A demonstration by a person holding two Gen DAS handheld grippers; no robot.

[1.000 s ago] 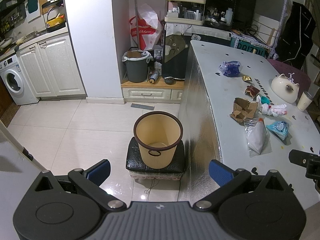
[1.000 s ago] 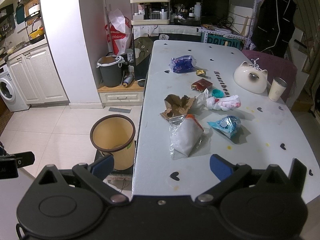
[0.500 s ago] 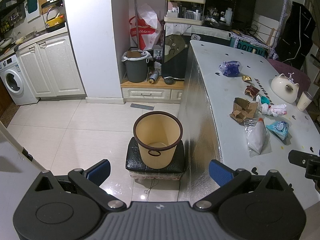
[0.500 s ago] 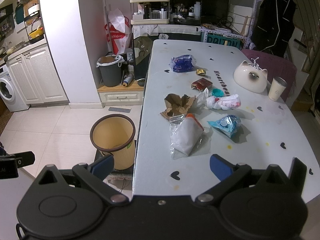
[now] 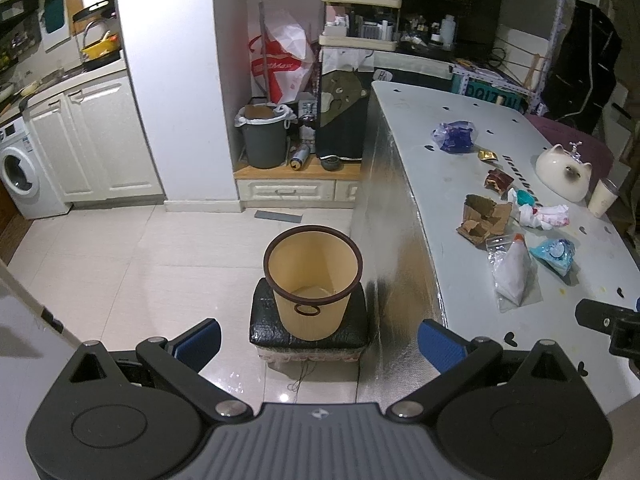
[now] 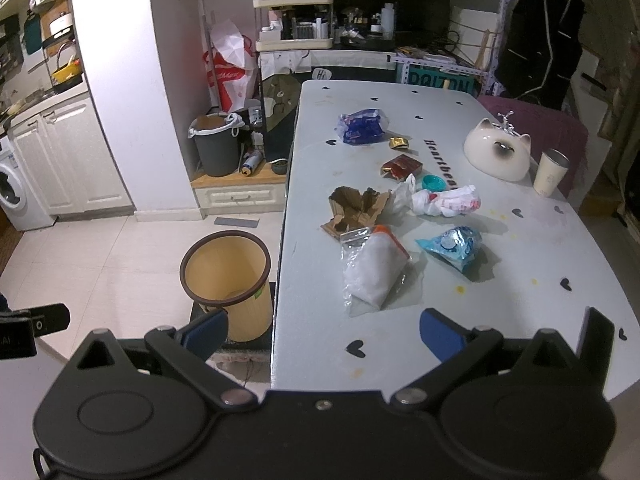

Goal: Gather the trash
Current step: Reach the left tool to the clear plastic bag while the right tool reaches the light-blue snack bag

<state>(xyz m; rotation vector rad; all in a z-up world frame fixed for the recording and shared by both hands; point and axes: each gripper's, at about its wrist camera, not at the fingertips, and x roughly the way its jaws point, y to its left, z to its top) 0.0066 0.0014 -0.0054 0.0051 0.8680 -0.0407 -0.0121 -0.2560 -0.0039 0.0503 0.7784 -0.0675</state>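
Both grippers, left (image 5: pixel 318 338) and right (image 6: pixel 324 332), hang spread wide and empty, ready to grab. The bin (image 5: pixel 313 280) sits raised on a stool (image 5: pixel 308 334) just beside the table (image 6: pixel 540 240), likely for short drops. Farther off, the trash lies on the table: plastic bag (image 6: pixel 374 270), torn cardboard (image 6: pixel 354 210), blue wrapper (image 6: pixel 362 126).

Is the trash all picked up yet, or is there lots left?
Nothing looks done yet: the tan bin on the floor looks empty. Nothing is in hand either; the left tool and right tool are both open. Everything is left on the table: the clear bag, torn cardboard, blue wrapper, crumpled white bag, red packet and blue bag.
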